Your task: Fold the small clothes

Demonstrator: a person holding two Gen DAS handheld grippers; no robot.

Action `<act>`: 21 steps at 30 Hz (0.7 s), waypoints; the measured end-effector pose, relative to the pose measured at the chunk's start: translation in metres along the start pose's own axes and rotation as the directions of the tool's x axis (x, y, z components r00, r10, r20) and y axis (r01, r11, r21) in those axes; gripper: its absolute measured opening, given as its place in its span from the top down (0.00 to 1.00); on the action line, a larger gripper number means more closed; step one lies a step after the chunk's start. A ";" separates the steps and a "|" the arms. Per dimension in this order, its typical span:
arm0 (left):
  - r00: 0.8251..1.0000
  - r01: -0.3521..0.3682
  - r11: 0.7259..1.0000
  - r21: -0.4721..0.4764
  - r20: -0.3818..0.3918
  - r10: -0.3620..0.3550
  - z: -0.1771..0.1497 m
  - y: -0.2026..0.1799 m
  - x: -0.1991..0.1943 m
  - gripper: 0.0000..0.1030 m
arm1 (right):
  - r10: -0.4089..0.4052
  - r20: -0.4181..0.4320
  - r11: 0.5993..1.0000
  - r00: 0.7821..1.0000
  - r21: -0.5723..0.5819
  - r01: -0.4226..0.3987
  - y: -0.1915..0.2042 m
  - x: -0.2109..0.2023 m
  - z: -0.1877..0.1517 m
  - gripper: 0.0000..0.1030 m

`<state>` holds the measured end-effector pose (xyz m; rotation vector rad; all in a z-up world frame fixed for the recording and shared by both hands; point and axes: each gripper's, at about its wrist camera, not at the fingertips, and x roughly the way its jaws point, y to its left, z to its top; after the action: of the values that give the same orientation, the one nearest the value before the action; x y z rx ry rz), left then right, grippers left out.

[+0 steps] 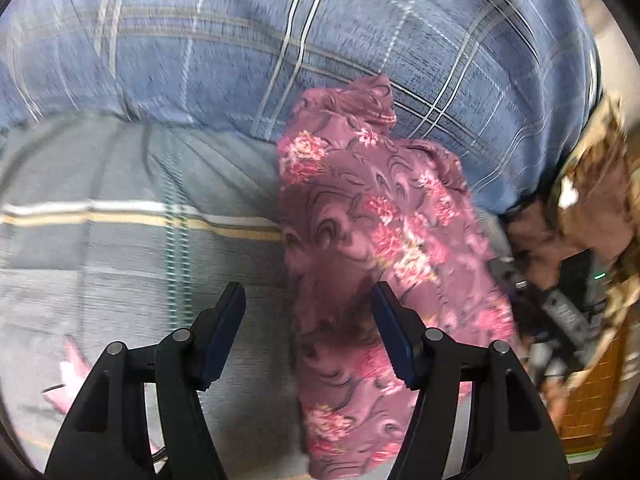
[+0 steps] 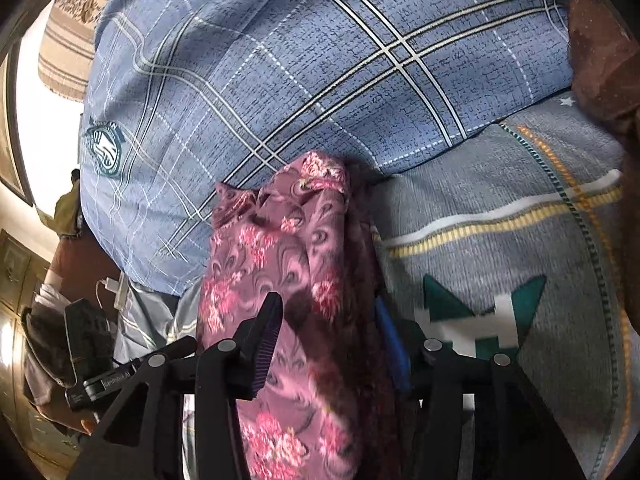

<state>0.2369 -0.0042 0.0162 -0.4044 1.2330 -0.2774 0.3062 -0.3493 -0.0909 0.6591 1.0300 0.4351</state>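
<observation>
A maroon floral garment (image 1: 372, 240) lies folded in a long strip on a grey striped bedsheet (image 1: 120, 240). My left gripper (image 1: 308, 304) is open, with the strip's left edge between its fingers and nothing held. In the right wrist view the same garment (image 2: 280, 248) passes between the fingers of my right gripper (image 2: 328, 316). The jaws stand wide apart around the strip. Its right finger is partly hidden by the cloth.
A blue plaid pillow (image 2: 320, 80) lies just beyond the garment's far end; it also shows in the left wrist view (image 1: 240, 48). A brown patterned cloth (image 1: 592, 200) and dark devices (image 2: 88, 344) sit at the bed's side. A brown pillow (image 2: 600, 60) is far right.
</observation>
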 end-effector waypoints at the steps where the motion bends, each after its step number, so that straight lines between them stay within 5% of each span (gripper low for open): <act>1: 1.000 0.026 1.000 -0.016 -0.016 -0.026 0.002 0.002 0.003 0.37 | 0.014 -0.019 1.000 1.000 0.006 -0.013 -0.002 0.005 0.001 0.48; 5: 0.987 0.127 0.990 -0.054 -0.095 -0.132 0.004 0.000 0.025 0.35 | 0.094 -0.102 0.995 0.990 -0.024 -0.097 -0.001 0.026 0.001 0.43; 9: 0.986 0.144 0.988 -0.049 -0.080 -0.147 0.001 -0.009 0.033 0.22 | 0.209 -0.088 0.971 0.974 -0.101 -0.218 0.002 0.018 -0.003 0.43; 13: 0.980 0.177 0.978 -0.111 -0.067 -0.186 0.002 -0.005 0.035 0.24 | 0.091 -0.161 0.979 0.983 -0.168 -0.118 -0.001 0.031 -0.005 0.57; 15: 0.983 0.166 0.977 -0.131 -0.054 -0.174 0.002 -0.005 0.030 0.53 | 0.016 -0.140 0.975 0.990 -0.215 -0.047 0.011 0.030 -0.005 0.63; 17: 0.985 0.163 0.979 -0.123 -0.041 -0.169 0.001 -0.007 0.024 0.67 | -0.085 -0.102 0.950 0.991 -0.309 0.050 0.032 0.025 -0.009 0.72; 21: 0.978 0.206 0.971 -0.120 -0.009 -0.209 -0.003 -0.014 -0.001 0.72 | -0.138 -0.043 0.933 0.989 -0.341 0.115 0.057 0.009 -0.010 0.75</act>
<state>0.2341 -0.0164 0.0220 -0.6364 1.2334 -0.3895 0.2998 -0.2990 -0.0613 0.2700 1.0236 0.5089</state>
